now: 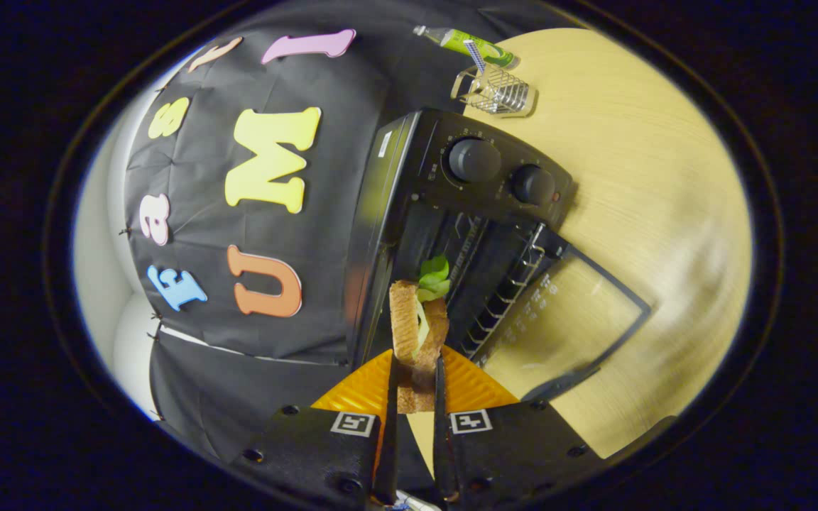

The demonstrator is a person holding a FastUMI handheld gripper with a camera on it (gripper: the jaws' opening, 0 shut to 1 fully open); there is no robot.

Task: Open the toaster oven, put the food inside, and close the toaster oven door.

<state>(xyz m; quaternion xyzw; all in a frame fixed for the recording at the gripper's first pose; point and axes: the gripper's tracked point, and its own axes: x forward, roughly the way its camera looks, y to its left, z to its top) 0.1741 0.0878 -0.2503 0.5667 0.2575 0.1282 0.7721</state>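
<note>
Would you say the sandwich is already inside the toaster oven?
No, the gripper holds the sandwich between its fingers, in front of the open toaster oven.

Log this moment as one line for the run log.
gripper: shut on sandwich | sandwich: lifted above orange plate | toaster oven: door open | next: likely insert sandwich

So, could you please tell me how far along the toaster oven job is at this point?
Done: the toaster oven stands open, its glass door folded down onto the table. In hand: the gripper fingers are shut on the sandwich, held just outside the opening. Left: placing it inside, then closing the door.
</note>
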